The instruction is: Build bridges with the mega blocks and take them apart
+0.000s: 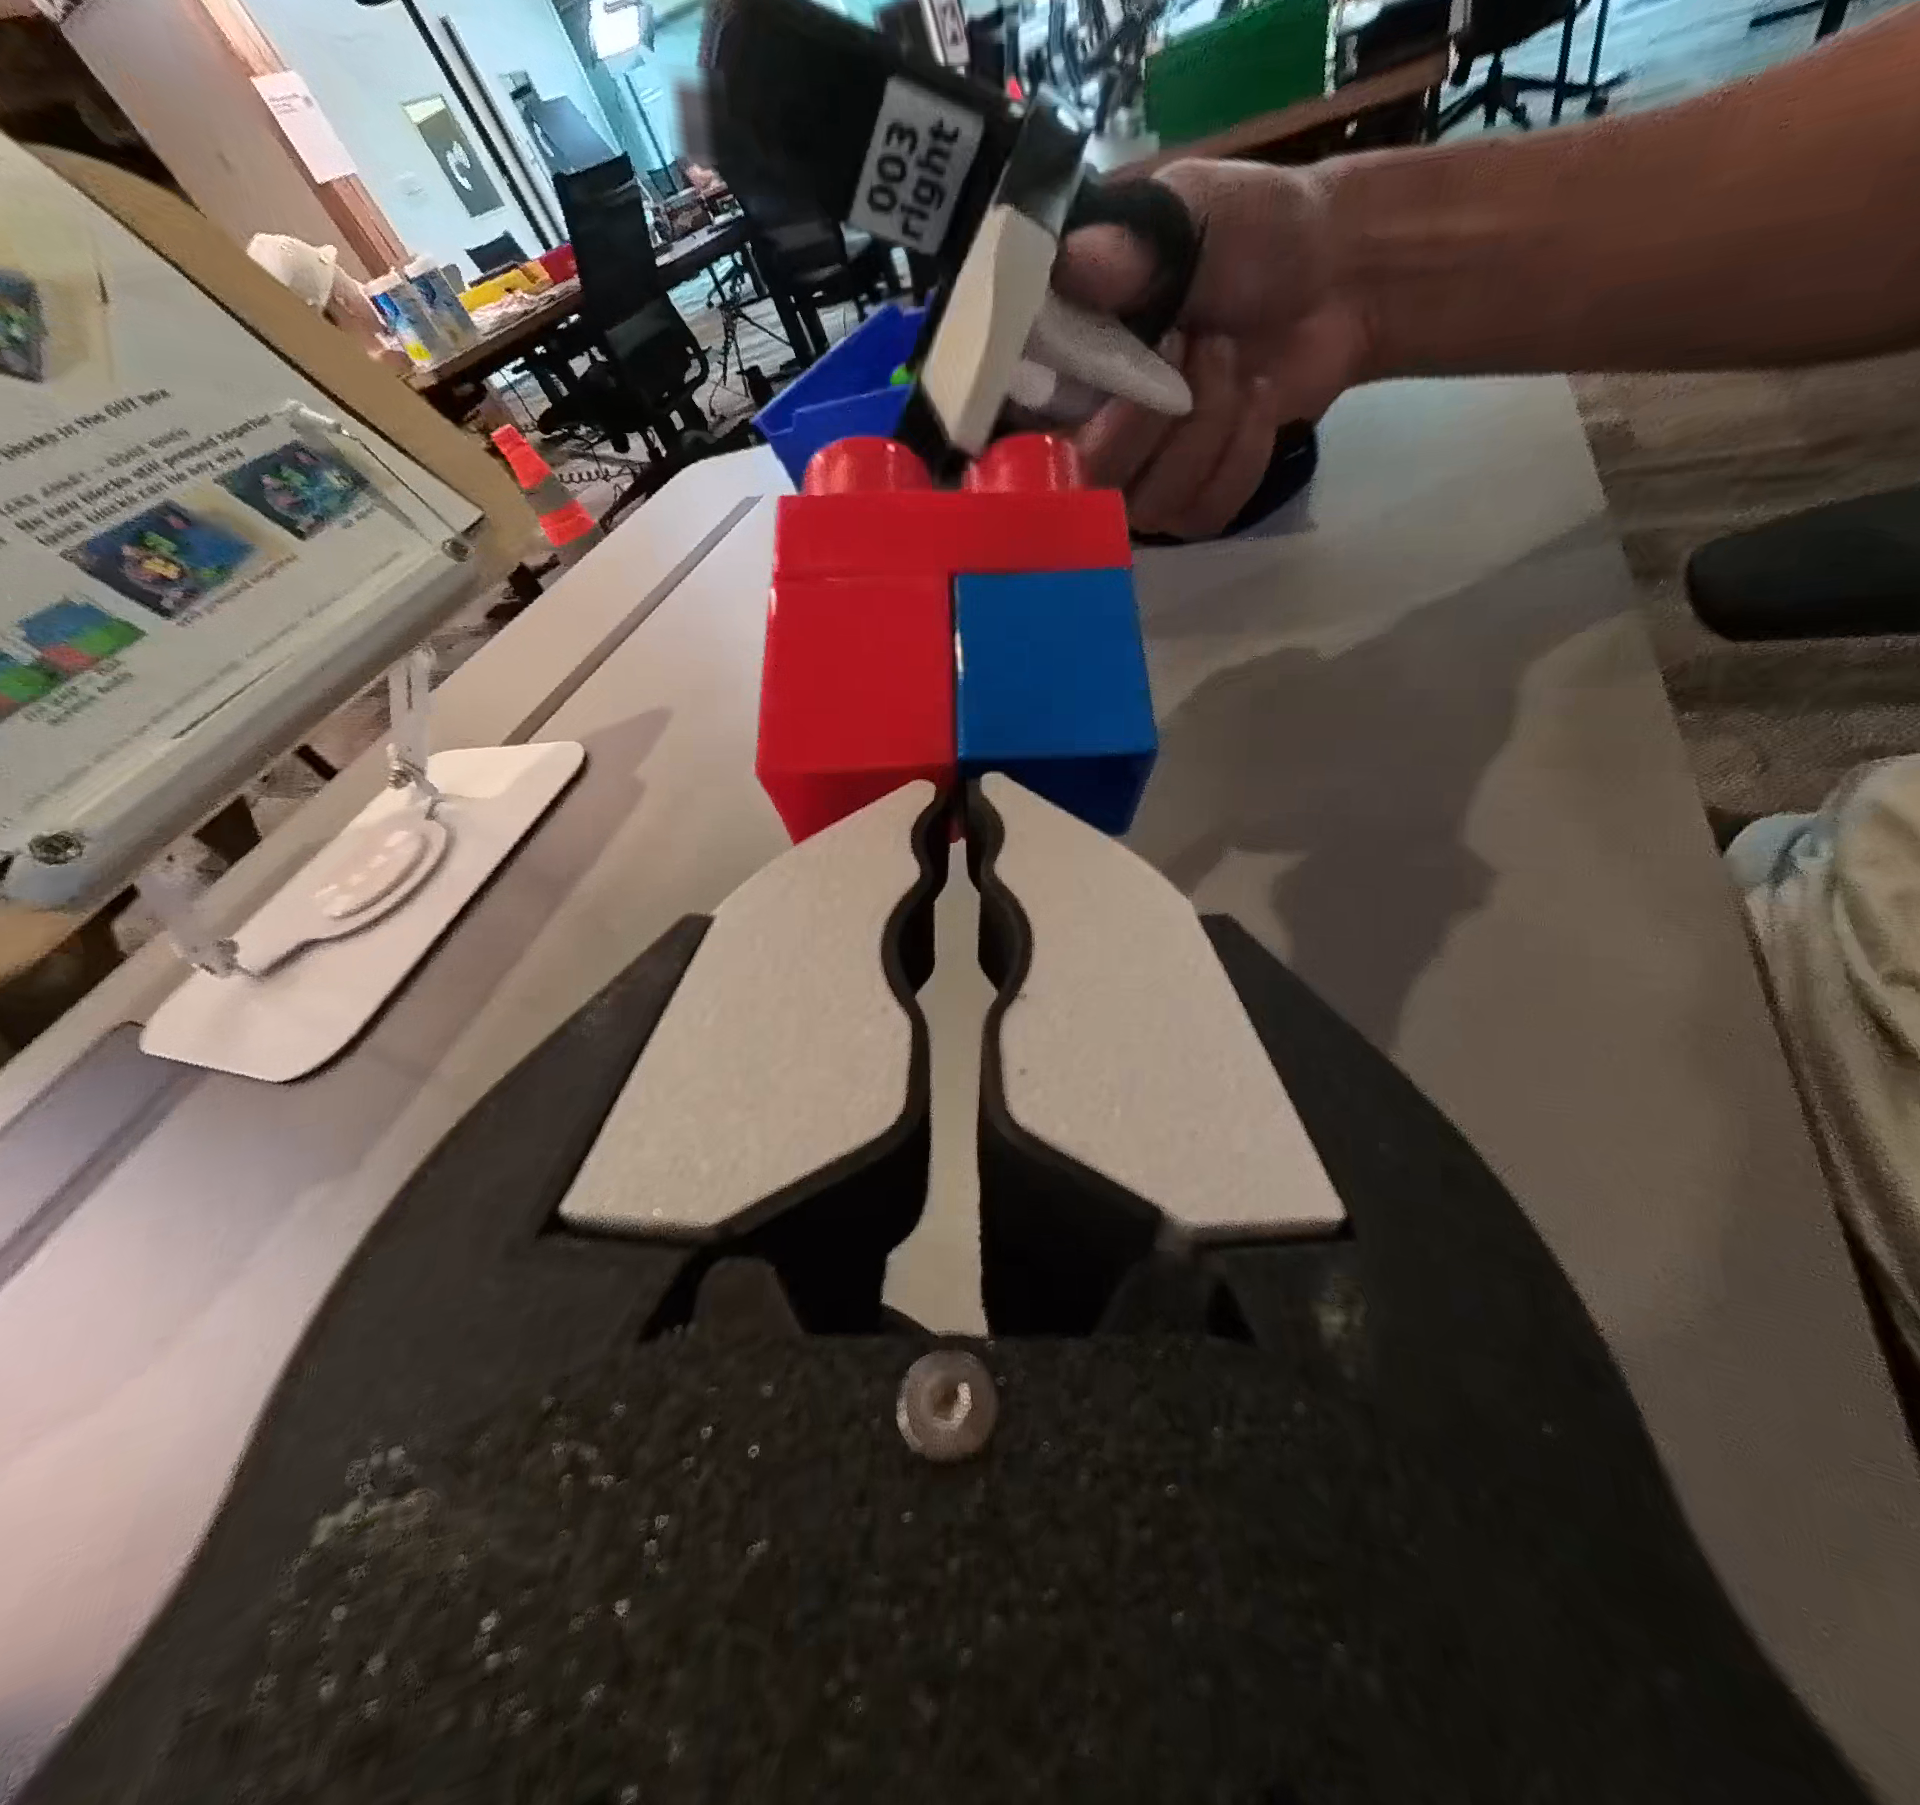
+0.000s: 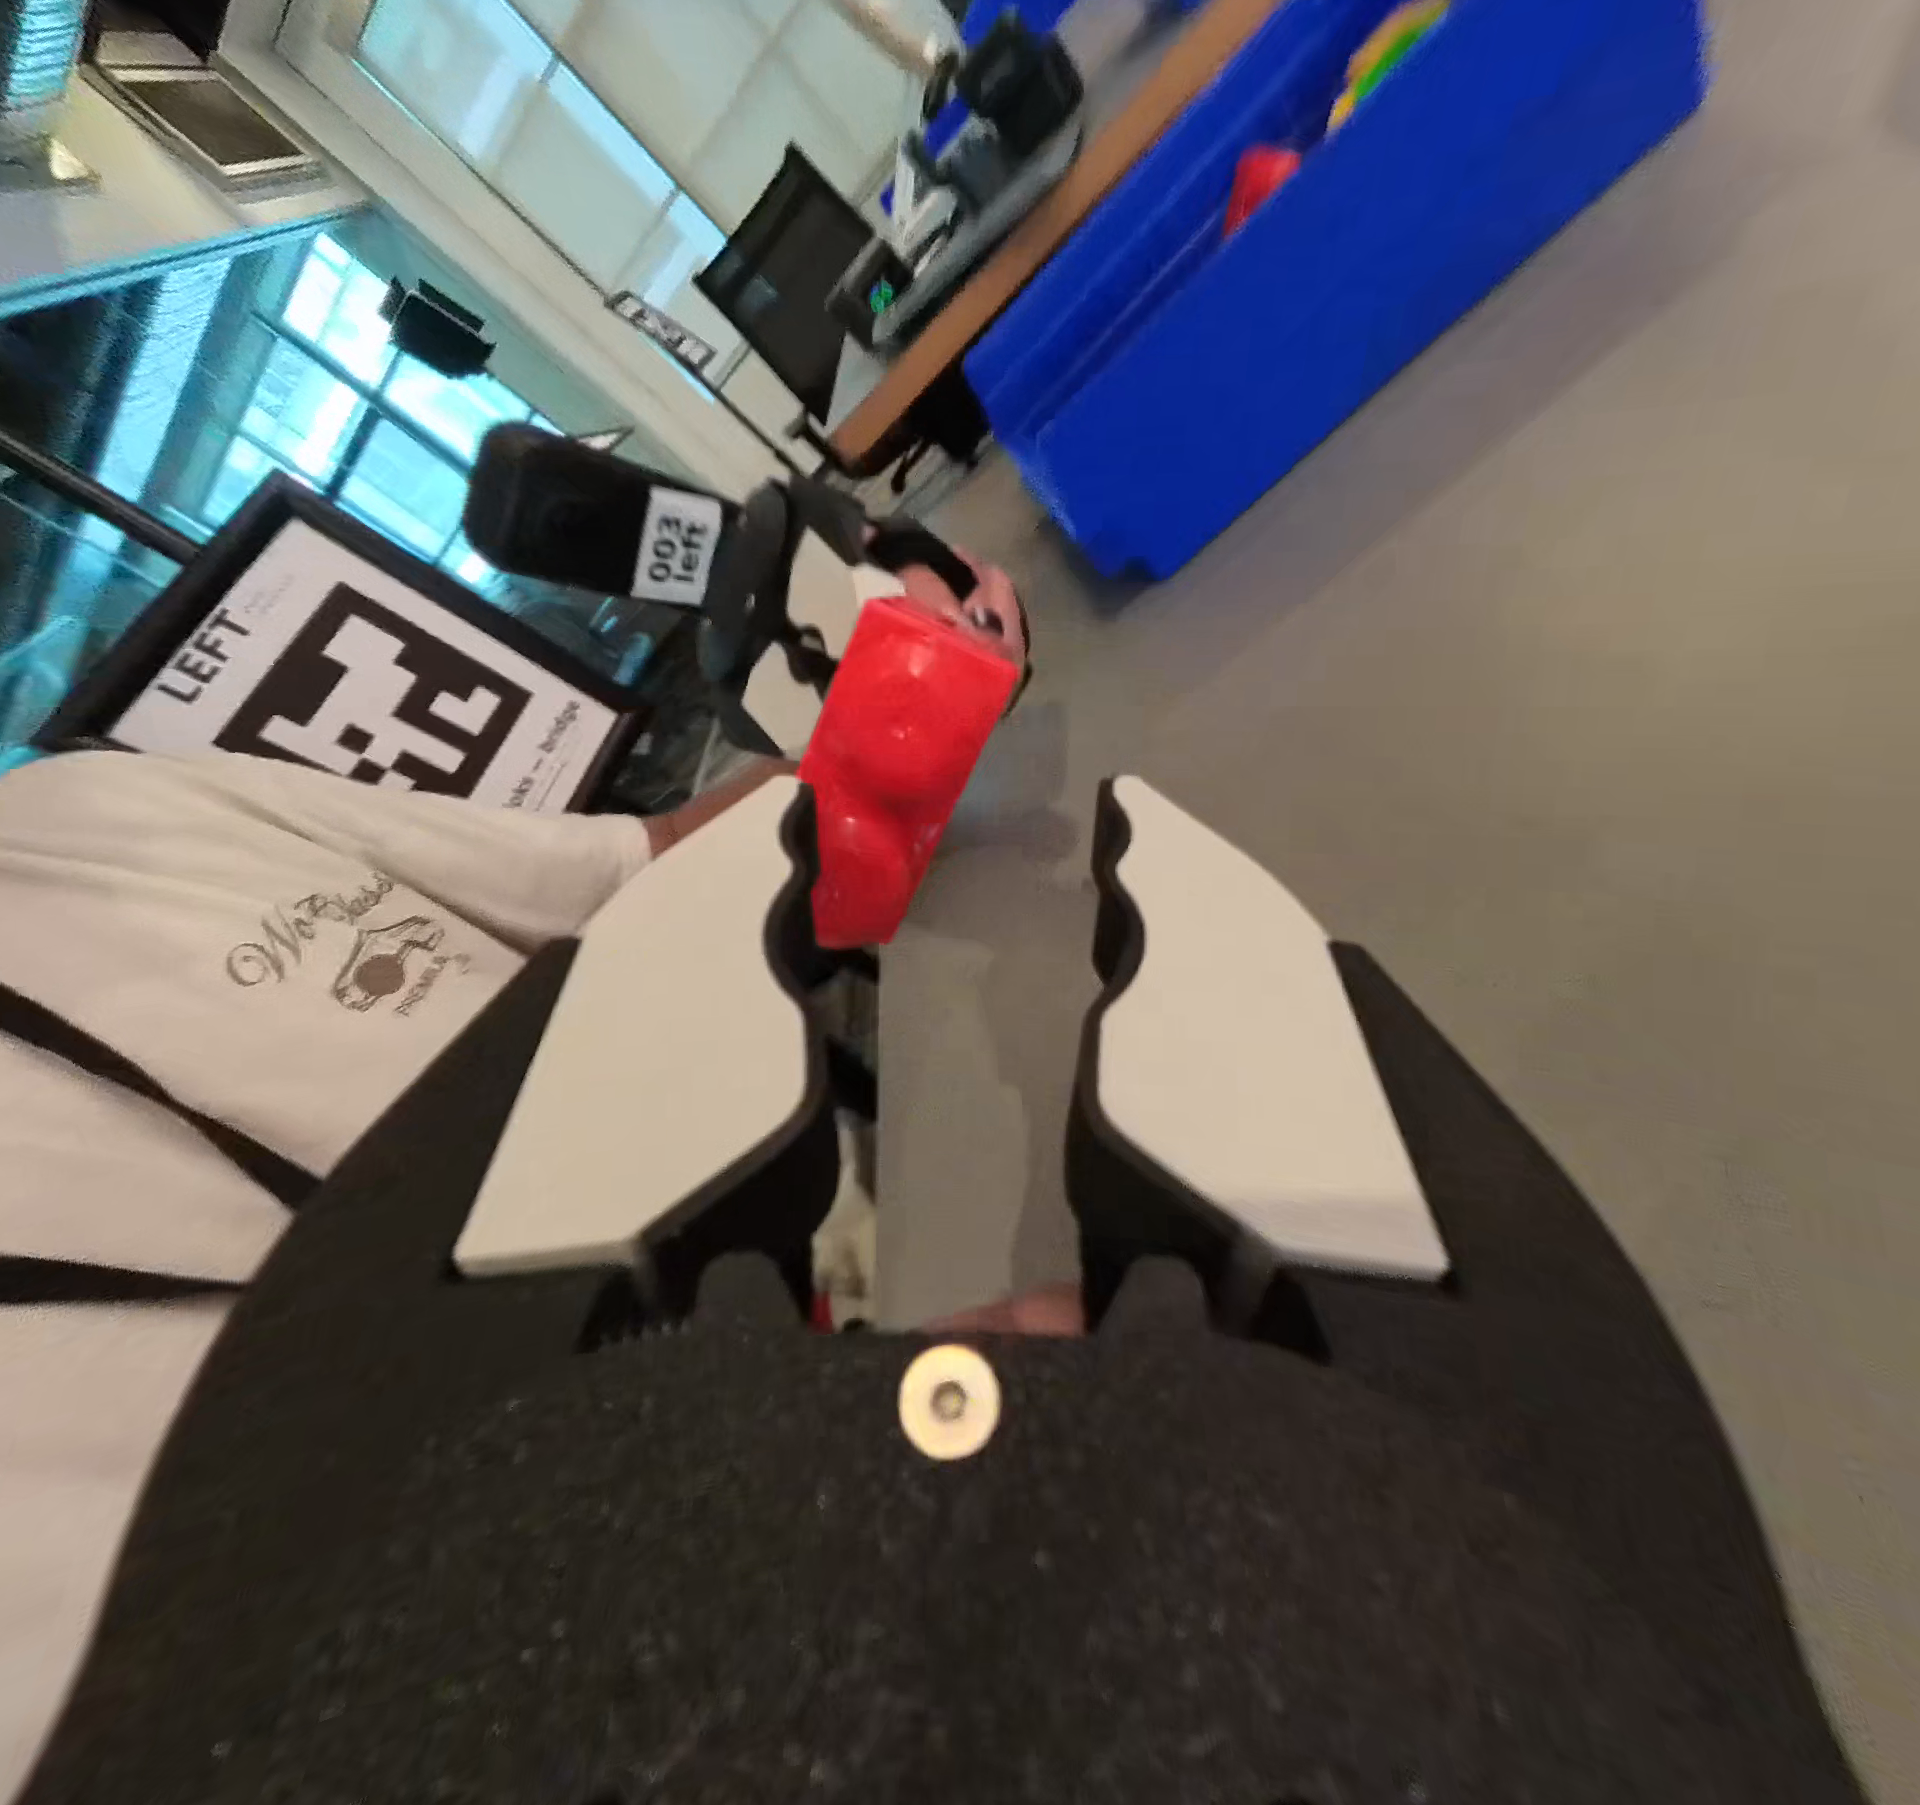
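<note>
Between both tongs [image 1: 958,799], block bridge [image 1: 951,654]

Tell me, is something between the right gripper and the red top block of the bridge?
Nothing visible. The right gripper has open jaws, and one finger is already beside the red plastic top block; only grey tabletop shows in the gap.

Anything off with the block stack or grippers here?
Nothing looks damaged or spilled. The red top block sits square across the red block and blue block, which stand flush side by side on the table. The left gripper is nearly closed at their base; the right gripper is open above.
</note>
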